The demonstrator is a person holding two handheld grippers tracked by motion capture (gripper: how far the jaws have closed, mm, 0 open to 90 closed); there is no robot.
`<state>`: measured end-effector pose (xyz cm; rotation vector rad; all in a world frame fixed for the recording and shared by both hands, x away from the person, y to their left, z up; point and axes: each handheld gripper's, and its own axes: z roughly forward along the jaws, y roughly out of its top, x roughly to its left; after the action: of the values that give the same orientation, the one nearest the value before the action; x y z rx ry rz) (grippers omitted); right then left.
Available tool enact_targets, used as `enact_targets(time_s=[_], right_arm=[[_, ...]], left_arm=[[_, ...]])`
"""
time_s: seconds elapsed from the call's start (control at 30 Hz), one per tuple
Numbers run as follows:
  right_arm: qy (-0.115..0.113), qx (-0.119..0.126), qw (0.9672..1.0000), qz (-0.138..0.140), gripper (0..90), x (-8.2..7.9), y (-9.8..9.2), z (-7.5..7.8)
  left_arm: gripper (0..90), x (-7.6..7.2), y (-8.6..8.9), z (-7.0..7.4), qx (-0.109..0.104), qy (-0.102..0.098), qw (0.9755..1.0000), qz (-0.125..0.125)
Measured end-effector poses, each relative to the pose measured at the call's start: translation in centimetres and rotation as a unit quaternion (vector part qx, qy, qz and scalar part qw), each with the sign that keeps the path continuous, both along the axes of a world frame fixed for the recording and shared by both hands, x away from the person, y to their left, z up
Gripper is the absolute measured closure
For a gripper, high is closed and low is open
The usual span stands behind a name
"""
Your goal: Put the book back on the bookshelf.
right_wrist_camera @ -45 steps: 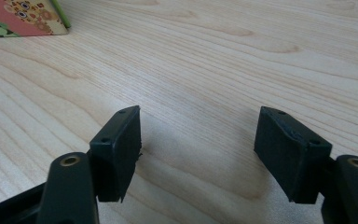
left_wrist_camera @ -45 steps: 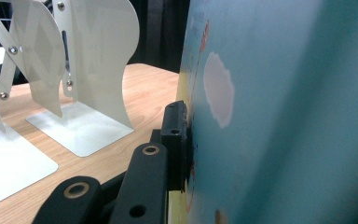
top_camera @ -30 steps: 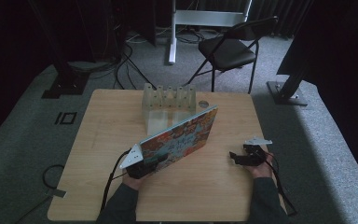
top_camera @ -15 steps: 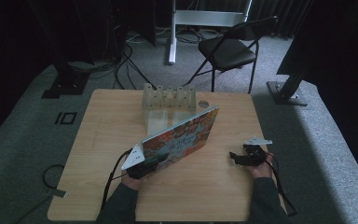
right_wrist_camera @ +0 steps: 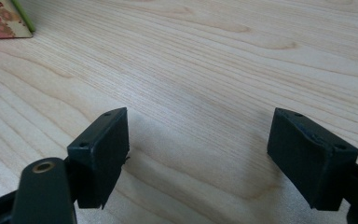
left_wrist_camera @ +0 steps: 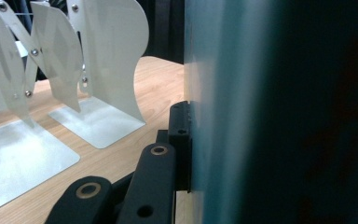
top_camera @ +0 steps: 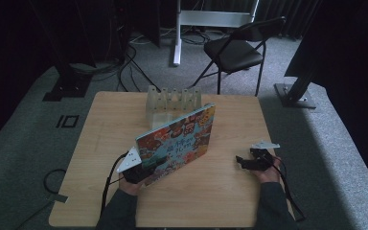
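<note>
Left gripper (top_camera: 146, 170) clamps the tilted picture book (top_camera: 177, 141); right gripper (top_camera: 250, 161) rests spread apart on the table (top_camera: 211, 191).

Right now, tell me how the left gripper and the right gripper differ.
The left gripper is shut on the colourful book, holding it tilted up off the table; the right gripper holds nothing. The left gripper's fingers press against the book's side, while the right gripper's fingers stand wide apart over bare wood. Both are black, hand-held and low over the table's near side.
</note>
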<state>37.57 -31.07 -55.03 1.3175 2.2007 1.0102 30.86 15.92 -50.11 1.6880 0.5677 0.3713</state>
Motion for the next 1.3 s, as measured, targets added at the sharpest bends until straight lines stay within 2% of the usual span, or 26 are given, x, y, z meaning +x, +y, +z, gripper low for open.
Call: enact_targets(time_s=[0.53, 0.8, 1.13, 1.3], right_arm=[[0.000, 0.000, 1.0000, 0.000, 20.4, 0.0, 0.0, 0.0], [0.000, 0.000, 1.0000, 0.000, 20.3, 0.0, 0.0, 0.0], [0.000, 0.000, 1.0000, 0.000, 20.3, 0.0, 0.0, 0.0], [0.001, -0.008, 1.0000, 0.001, 16.9, 0.0, 0.2, 0.0]], left_arm=[[80.9, -0.1, 2.0, 0.8, -0.026, -0.001, 0.9996, 0.015], [80.9, -0.4, 2.9, 1.2, -0.021, -0.006, 0.9994, 0.028], [81.0, -0.6, 3.4, 1.4, -0.024, -0.002, 0.9991, 0.034], [81.0, -0.7, 3.6, 1.5, -0.024, -0.001, 0.9991, 0.036]])
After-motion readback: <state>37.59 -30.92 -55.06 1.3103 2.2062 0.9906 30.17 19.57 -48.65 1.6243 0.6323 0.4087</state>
